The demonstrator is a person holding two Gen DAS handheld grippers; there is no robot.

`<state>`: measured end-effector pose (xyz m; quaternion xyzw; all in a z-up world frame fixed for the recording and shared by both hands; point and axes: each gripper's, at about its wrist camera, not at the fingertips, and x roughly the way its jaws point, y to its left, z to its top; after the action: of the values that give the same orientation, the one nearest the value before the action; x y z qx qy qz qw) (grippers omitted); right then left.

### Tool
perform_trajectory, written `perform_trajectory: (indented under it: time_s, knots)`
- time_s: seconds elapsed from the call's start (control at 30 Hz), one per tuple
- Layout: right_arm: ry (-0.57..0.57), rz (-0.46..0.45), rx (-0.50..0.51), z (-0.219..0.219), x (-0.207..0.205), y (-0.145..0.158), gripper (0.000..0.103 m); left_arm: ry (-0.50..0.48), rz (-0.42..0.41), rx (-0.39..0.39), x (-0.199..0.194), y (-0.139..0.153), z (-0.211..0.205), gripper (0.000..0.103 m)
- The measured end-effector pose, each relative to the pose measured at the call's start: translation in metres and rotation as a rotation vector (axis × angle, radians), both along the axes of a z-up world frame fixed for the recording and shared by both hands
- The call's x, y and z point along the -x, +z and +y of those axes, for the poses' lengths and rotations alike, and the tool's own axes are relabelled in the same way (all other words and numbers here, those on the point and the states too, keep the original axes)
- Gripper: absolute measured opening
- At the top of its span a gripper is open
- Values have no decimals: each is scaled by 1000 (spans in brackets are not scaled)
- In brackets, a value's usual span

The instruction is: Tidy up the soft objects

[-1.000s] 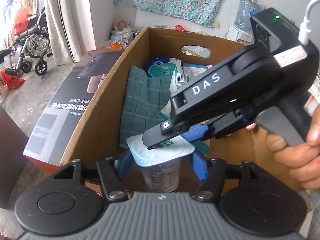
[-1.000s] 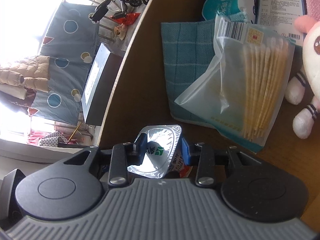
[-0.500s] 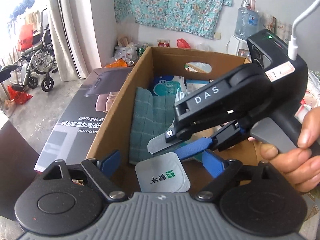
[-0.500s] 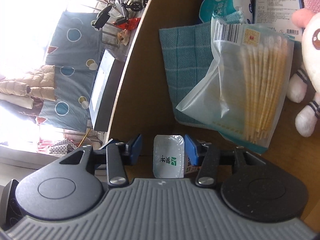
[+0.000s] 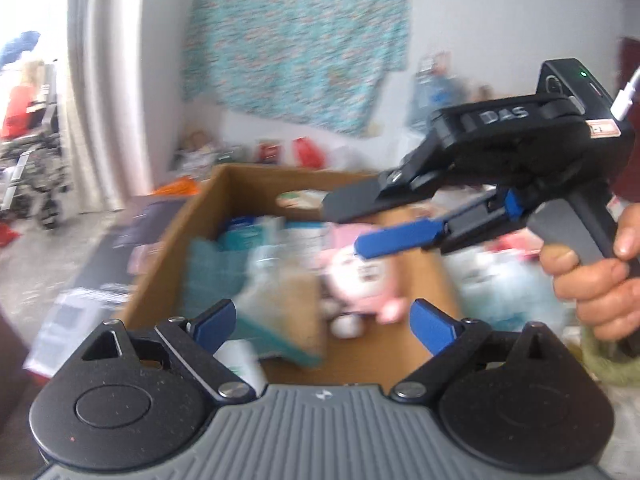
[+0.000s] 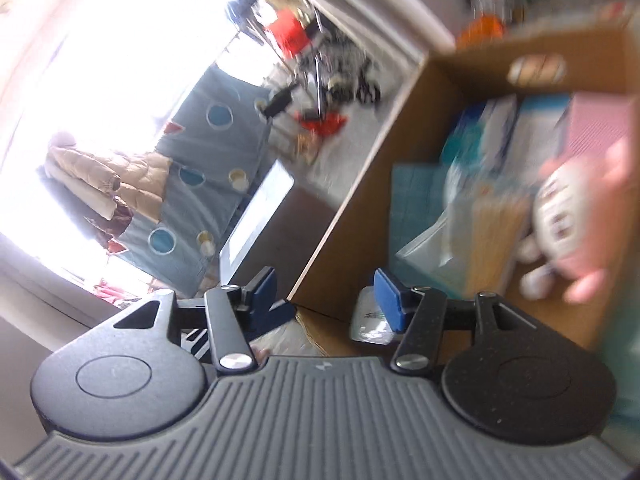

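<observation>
One white cup (image 5: 240, 364) sits low in the cardboard box (image 5: 160, 280), lower left of frame. Left gripper (image 5: 320, 320) jaws opening, empty. Right gripper (image 6: 326, 292) jaws opening, empty. One pink plush toy (image 5: 360, 280), one teal cloth (image 5: 208, 272) inside. Floral cloth (image 5: 296, 44) on upper wall

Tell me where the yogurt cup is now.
In the cardboard box, at its near-left corner: the yogurt cup sits beside the teal towel, free of both opening tools.
</observation>
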<state>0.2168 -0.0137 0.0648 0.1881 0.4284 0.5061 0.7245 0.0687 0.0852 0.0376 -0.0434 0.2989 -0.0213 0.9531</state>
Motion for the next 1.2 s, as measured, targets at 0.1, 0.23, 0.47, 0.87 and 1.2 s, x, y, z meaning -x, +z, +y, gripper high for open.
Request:
perform_trajectory:
  time_s: [0.1, 0.23, 0.47, 0.87, 1.2]
  knots:
    - [-95, -106, 5, -67, 13, 22, 67, -86, -47, 14, 6, 3, -29, 97]
    - [-281, -188, 61, -161, 31, 32, 69, -231, -75, 39, 8, -5, -70, 98]
    - [-549, -138, 191, -288, 57, -9, 69, -448, -50, 60, 1, -38, -143, 98]
    - [-534, -115, 488, -312, 71, -124, 66, -599, 22, -52, -18, -116, -223, 78]
    - [-437, -94, 475, -306, 54, -141, 46, -567, -38, -100, -37, -126, -238, 70]
